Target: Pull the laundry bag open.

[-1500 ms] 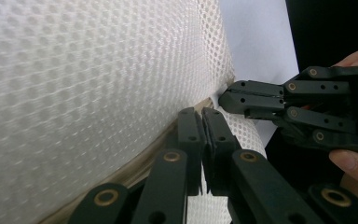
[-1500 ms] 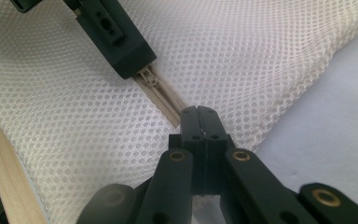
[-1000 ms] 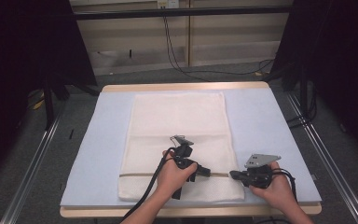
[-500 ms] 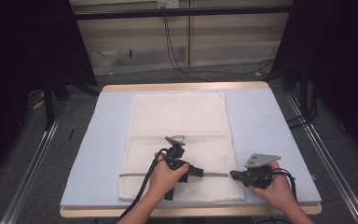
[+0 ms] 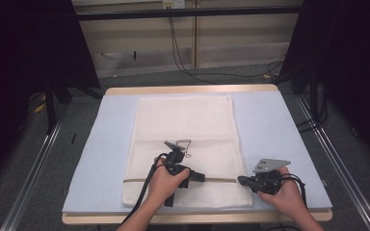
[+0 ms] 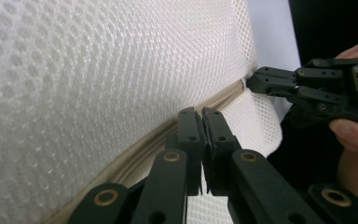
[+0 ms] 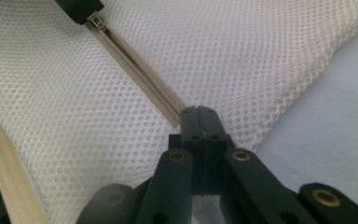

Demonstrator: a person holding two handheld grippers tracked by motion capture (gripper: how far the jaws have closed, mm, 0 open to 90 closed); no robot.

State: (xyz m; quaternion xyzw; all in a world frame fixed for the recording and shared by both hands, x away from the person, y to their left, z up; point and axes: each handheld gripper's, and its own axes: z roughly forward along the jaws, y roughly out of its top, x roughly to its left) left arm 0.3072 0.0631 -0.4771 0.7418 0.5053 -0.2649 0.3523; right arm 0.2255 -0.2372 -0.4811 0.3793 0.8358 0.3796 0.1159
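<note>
A white mesh laundry bag [image 5: 185, 144] lies flat in the middle of the pale blue mat [image 5: 279, 130] on the wooden table [image 5: 192, 89]. Its beige zipper [image 5: 221, 180] runs left to right near the near edge. The left gripper [image 5: 202, 177] sits on the zipper (about mid-way), the right gripper [image 5: 241, 181] at its right end.
</note>
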